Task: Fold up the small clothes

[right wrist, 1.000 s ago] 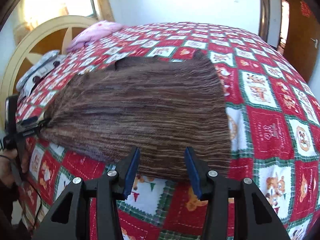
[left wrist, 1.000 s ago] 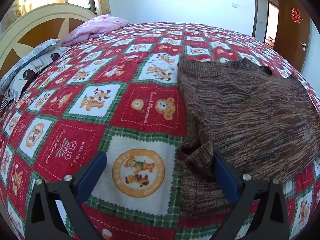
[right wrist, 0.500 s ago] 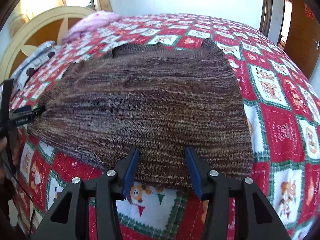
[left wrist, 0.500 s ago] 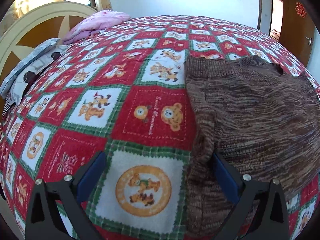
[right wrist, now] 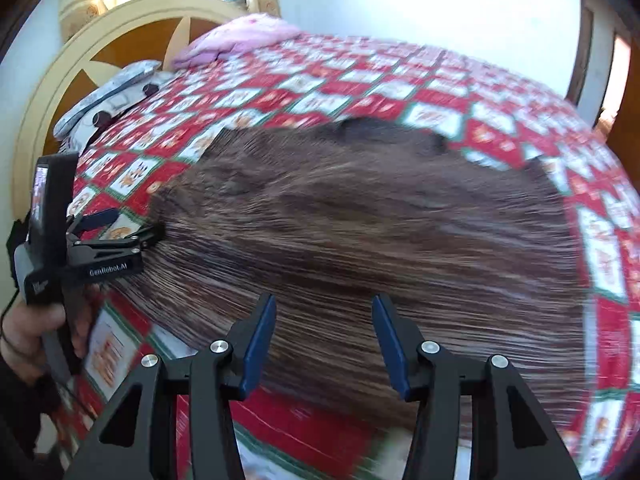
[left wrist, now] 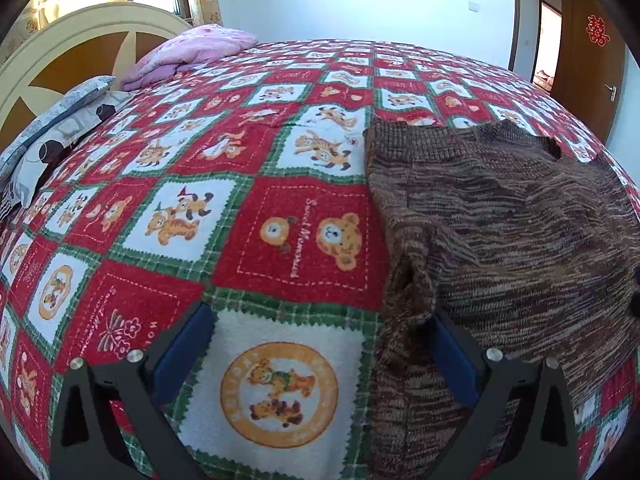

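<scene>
A: Brown knit sweater (left wrist: 520,232) lies spread on the quilted bedspread (left wrist: 248,200), near the bed's near edge. Soft, loose knit, a bit bulky; likely to sag and stretch when lifted.

B: Left gripper (left wrist: 320,344) stands wide, its far pad against the bunched side edge of the sweater, nothing pinched. Best hold looks like that doubled side edge or the hem corners.

A: Right gripper (right wrist: 324,340) hovers above the hem, jaws partway apart, nothing between them.

B: Right view smears badly; knit detail and the hem line are hard to read. The sweater's sleeves cannot be made out. A hand (right wrist: 28,332) shows at the frame's edge, mostly cut off.
</scene>
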